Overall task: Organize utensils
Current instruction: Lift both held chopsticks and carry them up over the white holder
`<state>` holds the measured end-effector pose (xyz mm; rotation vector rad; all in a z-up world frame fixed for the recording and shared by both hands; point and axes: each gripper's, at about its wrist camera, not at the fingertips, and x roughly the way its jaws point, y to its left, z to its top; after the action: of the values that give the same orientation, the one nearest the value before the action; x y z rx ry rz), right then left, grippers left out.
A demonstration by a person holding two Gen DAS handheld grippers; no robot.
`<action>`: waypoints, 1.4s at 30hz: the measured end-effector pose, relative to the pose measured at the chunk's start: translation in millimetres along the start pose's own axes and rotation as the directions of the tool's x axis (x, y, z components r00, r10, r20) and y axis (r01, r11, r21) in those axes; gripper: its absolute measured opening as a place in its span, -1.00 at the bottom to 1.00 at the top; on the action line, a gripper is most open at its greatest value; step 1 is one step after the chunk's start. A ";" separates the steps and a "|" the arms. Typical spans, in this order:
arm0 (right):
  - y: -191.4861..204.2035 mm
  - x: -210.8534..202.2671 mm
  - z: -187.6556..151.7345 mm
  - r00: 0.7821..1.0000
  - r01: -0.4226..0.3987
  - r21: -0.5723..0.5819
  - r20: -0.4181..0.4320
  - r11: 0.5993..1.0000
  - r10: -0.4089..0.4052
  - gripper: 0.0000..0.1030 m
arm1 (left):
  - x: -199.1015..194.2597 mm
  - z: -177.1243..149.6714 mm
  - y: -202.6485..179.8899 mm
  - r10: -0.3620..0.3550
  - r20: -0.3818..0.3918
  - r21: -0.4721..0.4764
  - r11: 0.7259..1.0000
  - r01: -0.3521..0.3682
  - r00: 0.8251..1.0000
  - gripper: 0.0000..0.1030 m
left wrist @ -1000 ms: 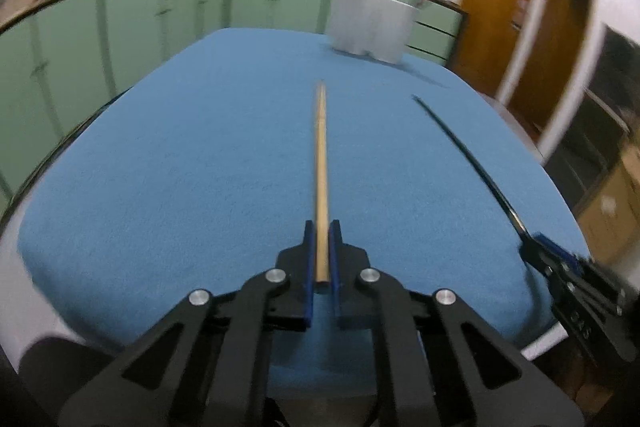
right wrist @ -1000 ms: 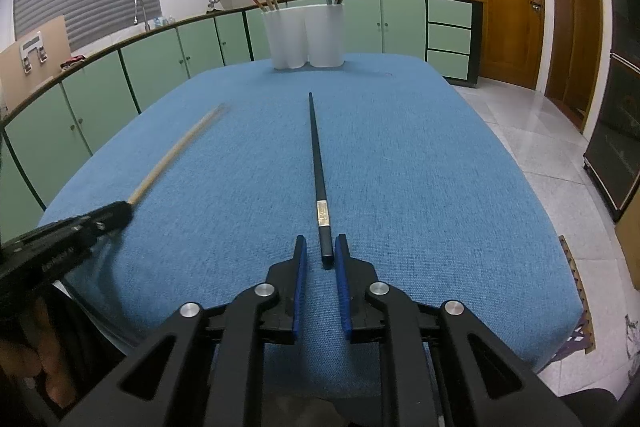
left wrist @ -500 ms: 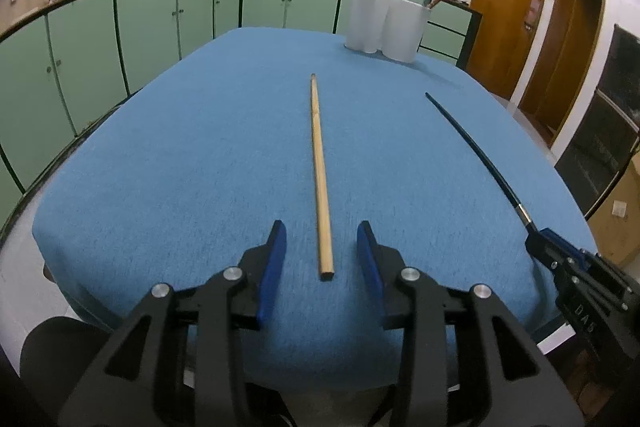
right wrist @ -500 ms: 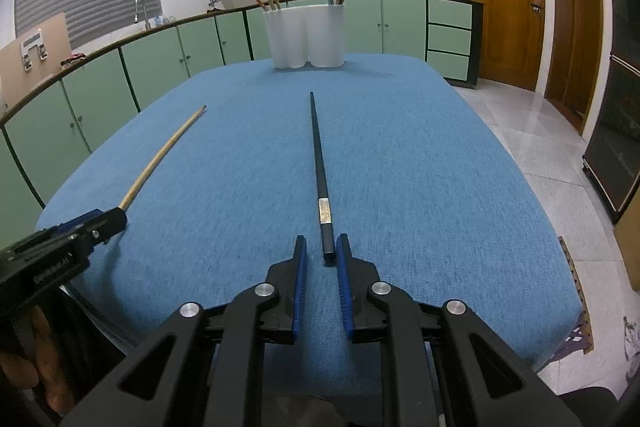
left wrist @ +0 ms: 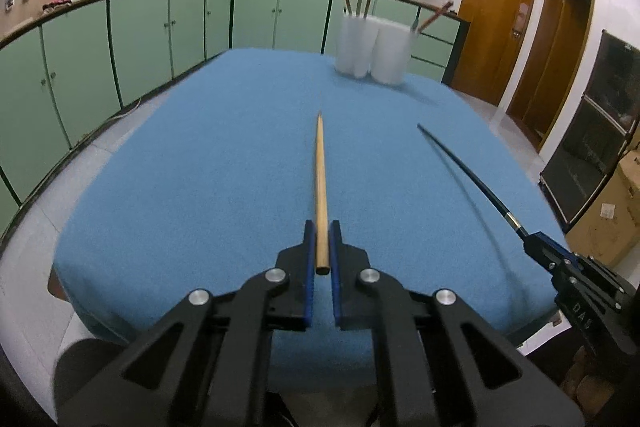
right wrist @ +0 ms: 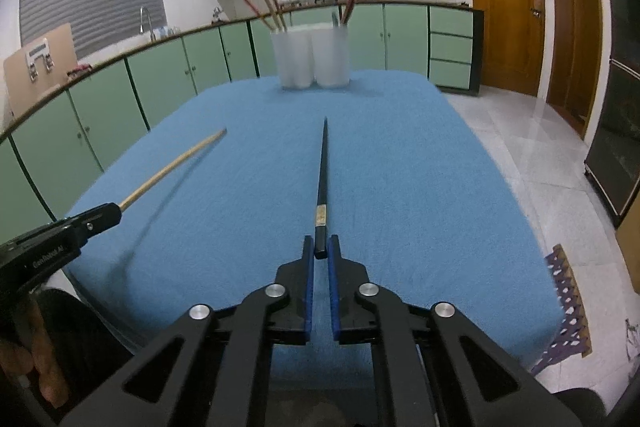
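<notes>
My left gripper (left wrist: 321, 231) is shut on the thick end of a pale wooden chopstick (left wrist: 320, 179), which points away over the blue tablecloth (left wrist: 200, 167). It hangs just above the cloth, and the right wrist view shows its shadow underneath. My right gripper (right wrist: 321, 245) is shut on the butt end of a black chopstick (right wrist: 322, 179), also raised off the cloth. Each gripper shows in the other's view: the right gripper (left wrist: 534, 243) and black chopstick (left wrist: 460, 163) at the right, the left gripper (right wrist: 112, 213) and wooden chopstick (right wrist: 172, 167) at the left.
White holder cups (right wrist: 310, 55) with several chopsticks stand at the table's far end; in the left wrist view the white holder cups (left wrist: 372, 47) sit to the right of centre. Green cabinets (left wrist: 120, 39) line the left and back. A person's hand (right wrist: 36, 367) grips the left tool.
Half a second ago the left jaws stood wide open around the wooden chopstick lying on the cloth; they have since closed on it. The right jaws tightened on the black chopstick. Both chopsticks have risen.
</notes>
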<state>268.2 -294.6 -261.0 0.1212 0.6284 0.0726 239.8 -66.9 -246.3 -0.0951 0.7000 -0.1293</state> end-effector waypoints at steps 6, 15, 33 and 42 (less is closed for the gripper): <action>3.0 -28.1 30.5 0.999 -0.002 -0.011 0.054 1.000 0.003 -0.87 | -28.4 20.1 0.7 -0.017 0.061 0.020 1.000 0.016 0.998 -0.89; 15.5 -38.7 93.3 0.997 0.001 -0.104 0.082 0.995 0.008 -0.87 | -57.4 77.9 -5.9 -0.050 0.160 0.083 0.996 0.037 0.986 -0.89; 21.2 8.1 197.1 0.999 -0.042 -0.229 -0.028 0.972 0.037 -0.88 | -50.2 143.5 -20.2 -0.111 0.167 0.148 0.985 0.086 0.980 -0.89; 18.8 30.7 244.1 0.991 -0.092 -0.232 -0.113 0.968 0.067 -0.88 | -29.7 162.1 -18.6 -0.135 0.128 0.152 0.982 0.115 0.983 -0.89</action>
<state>436.5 -295.0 -80.5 -0.0895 0.7147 0.2320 320.6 -73.7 -101.6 -0.0096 0.5451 -0.2908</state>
